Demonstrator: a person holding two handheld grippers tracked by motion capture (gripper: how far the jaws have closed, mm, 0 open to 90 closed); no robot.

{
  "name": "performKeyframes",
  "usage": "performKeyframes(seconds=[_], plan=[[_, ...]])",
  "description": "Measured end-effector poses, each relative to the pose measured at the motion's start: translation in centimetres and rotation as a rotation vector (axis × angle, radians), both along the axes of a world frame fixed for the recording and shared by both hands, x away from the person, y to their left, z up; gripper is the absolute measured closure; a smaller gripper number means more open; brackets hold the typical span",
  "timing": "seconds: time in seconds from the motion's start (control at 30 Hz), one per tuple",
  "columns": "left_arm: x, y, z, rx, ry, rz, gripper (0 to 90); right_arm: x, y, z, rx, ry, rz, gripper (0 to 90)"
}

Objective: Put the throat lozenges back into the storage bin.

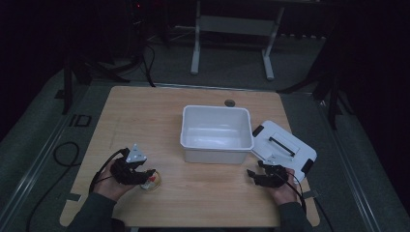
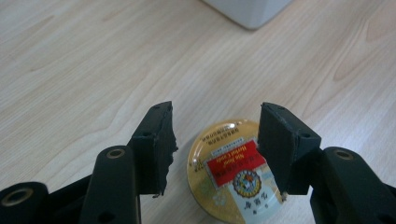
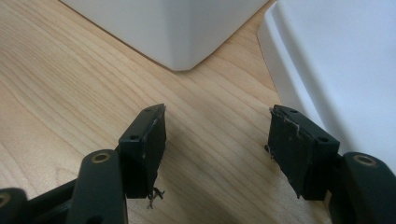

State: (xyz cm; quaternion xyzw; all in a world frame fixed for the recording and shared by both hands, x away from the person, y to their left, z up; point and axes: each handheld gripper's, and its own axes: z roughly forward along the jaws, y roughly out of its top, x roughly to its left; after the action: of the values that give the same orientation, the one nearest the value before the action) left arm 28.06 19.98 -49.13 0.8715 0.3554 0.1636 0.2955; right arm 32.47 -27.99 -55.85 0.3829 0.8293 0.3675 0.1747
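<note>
Nearest my lens in the left gripper view is the round tin (image 2: 233, 179), gold-rimmed with a red and white label, lying flat on the desk (image 2: 93, 60) under the left gripper (image 2: 215, 140). Its fingers (image 2: 156, 144) stand spread, one at either side of the tin; the nine o'clock one is clear of the rim, while the three o'clock one overlaps the lid's edge, and I cannot tell whether it touches.

From the high view, the white bin (image 1: 216, 144) sits near the desk's centre, open-topped, roughly at one o'clock from the tin and well apart from it. Its white lid (image 1: 285, 147) lies flat at the bin's four o'clock corner, just beside it, with dark latches at its ends. Nothing stands between the tin and the bin.

The desk is pale wood grain with a round grommet (image 1: 229, 103) at twelve o'clock beyond the bin. Around it I see grey floor, a white frame's legs (image 1: 196, 53) at the far side, and a dim room.

My left hand (image 1: 113, 181) comes in at seven o'clock, the gripper tipped down over the tin. The right gripper (image 1: 256, 175) rests low at five o'clock, aimed toward the gap between bin and lid, its fingers (image 3: 144, 149) wide apart with bare desk between them.
</note>
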Motion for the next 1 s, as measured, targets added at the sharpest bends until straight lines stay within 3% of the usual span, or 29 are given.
performKeyframes(seconds=[0.23, 0.6, 0.8, 1.0], plan=[[0.3, 0.0, -0.3, 0.047, 0.037, -0.016, 41.6, 0.0, 0.0, 0.0, 0.000, 0.000, 0.001, 36.2], [0.4, 0.0, -0.8, 0.071, 0.093, -0.021, 37.7, 0.0, 0.0, 0.0, -0.001, 0.001, 0.002, 35.7], [0.6, -0.5, -1.3, 0.115, 0.130, -0.038, 26.7, 0.0, 0.0, 0.0, -0.001, 0.000, 0.005, 35.3], [0.6, -0.9, -1.5, 0.133, 0.146, -0.058, 25.0, 0.0, 0.0, 0.0, -0.001, 0.001, 0.006, 35.0]])
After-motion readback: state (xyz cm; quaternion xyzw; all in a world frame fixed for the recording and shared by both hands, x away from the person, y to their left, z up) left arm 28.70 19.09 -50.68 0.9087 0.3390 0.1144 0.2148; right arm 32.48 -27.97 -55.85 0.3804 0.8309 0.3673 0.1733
